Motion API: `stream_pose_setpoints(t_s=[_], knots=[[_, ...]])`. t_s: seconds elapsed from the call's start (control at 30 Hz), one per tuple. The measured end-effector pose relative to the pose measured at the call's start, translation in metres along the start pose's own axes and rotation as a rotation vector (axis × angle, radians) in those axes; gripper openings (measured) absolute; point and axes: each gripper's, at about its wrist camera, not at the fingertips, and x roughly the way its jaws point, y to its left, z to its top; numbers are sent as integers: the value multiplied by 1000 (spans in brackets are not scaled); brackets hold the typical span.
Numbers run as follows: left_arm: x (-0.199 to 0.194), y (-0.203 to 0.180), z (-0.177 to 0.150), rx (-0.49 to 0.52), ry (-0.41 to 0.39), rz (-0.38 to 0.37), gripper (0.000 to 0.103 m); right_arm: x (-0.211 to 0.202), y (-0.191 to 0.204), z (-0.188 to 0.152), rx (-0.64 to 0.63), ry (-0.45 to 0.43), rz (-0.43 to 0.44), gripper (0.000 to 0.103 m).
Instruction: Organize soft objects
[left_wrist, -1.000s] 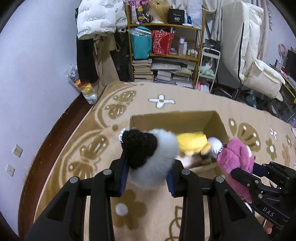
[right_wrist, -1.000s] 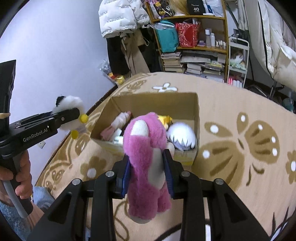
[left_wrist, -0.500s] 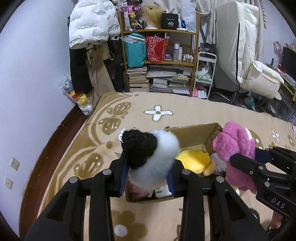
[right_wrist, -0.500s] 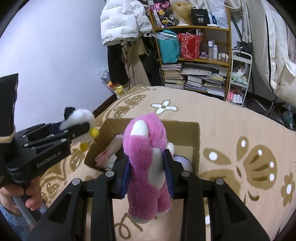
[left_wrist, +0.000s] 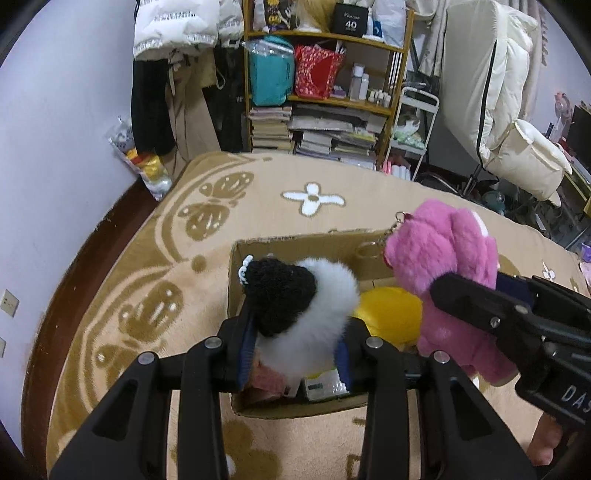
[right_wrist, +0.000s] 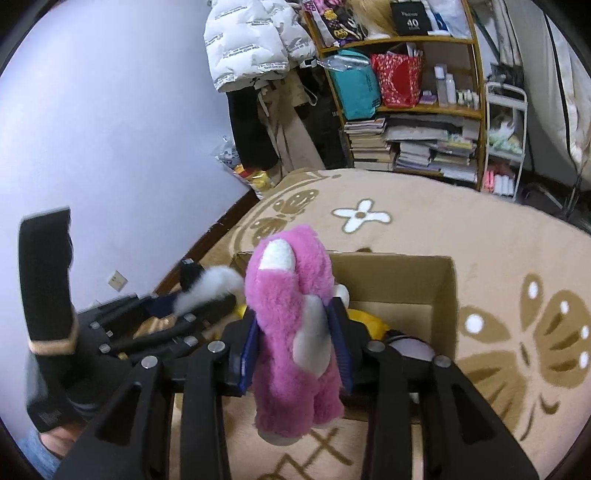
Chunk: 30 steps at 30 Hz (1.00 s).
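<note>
My left gripper (left_wrist: 295, 350) is shut on a black-and-white plush toy (left_wrist: 299, 310) and holds it over the near left part of an open cardboard box (left_wrist: 236, 266). My right gripper (right_wrist: 295, 350) is shut on a pink plush bear (right_wrist: 295, 332) and holds it over the box's near edge (right_wrist: 443, 295). The bear also shows at the right in the left wrist view (left_wrist: 447, 269). The black-and-white toy shows at the left in the right wrist view (right_wrist: 210, 284). A yellow plush (left_wrist: 391, 314) and other soft things lie inside the box.
The box stands on a beige patterned carpet (left_wrist: 314, 199). A bookshelf (left_wrist: 325, 92) with books and bags stands at the back, hanging coats (left_wrist: 173, 37) to its left, a white chair (left_wrist: 517, 147) at the right. A wall (right_wrist: 110, 147) runs along the left.
Both grippers have moved forward with their toys, from in front of the box to over it. The box now sits closer and lower in both views.
</note>
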Motion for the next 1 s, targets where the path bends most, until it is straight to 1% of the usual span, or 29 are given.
stream_pose_setpoints(t_s=[0.1, 0.17, 0.2, 0.23, 0.3, 0.37, 0.4, 0.43, 0.5, 0.57, 0.63, 0.67, 0.73, 0.8, 0.87, 0.9, 0.93, 1.0], knots=[[8, 0, -2, 0, 28, 13, 35, 6, 1, 1, 2, 9, 3, 40], [12, 0, -5, 10, 48, 34, 37, 7, 2, 2, 3, 7, -4, 42], [13, 0, -6, 13, 50, 41, 41, 8, 1, 2, 6, 8, -4, 46], [14, 0, -7, 16, 50, 48, 50, 8, 1, 2, 9, 9, -6, 50], [12, 1, -8, 14, 43, 63, 56, 6, 0, 1, 13, 7, -17, 54], [10, 2, -9, 14, 30, 78, 57, 4, -2, 0, 17, 6, -24, 56], [9, 3, -9, 14, 32, 78, 59, 3, -3, -1, 21, 8, -28, 60], [8, 4, -9, 12, 35, 77, 66, 2, -5, -2, 27, 11, -35, 66], [5, 6, -9, 0, 36, 81, 73, -1, -10, -4, 37, 14, -42, 69], [-1, 9, -10, -13, 25, 97, 74, -5, -12, -6, 41, 18, -47, 70], [-7, 12, -9, -16, 22, 106, 76, -10, -13, -8, 36, 17, -45, 78], [-13, 13, -9, -15, 16, 110, 77, -13, -13, -8, 34, 12, -48, 80], [-23, 14, -10, -13, -4, 123, 84, -19, -13, -10, 30, 3, -57, 84], [-35, 16, -10, -15, -27, 133, 86, -25, -11, -11, 28, -3, -60, 85], [-48, 20, -11, -22, -47, 140, 88, -33, -9, -11, 28, -12, -63, 94], [-53, 22, -11, -27, -55, 142, 92, -36, -8, -11, 25, -19, -68, 100], [-58, 23, -12, -33, -60, 140, 97, -41, -6, -11, 20, -32, -72, 103], [-70, 27, -14, -48, -77, 117, 98, -53, -2, -11, 6, -53, -76, 103]])
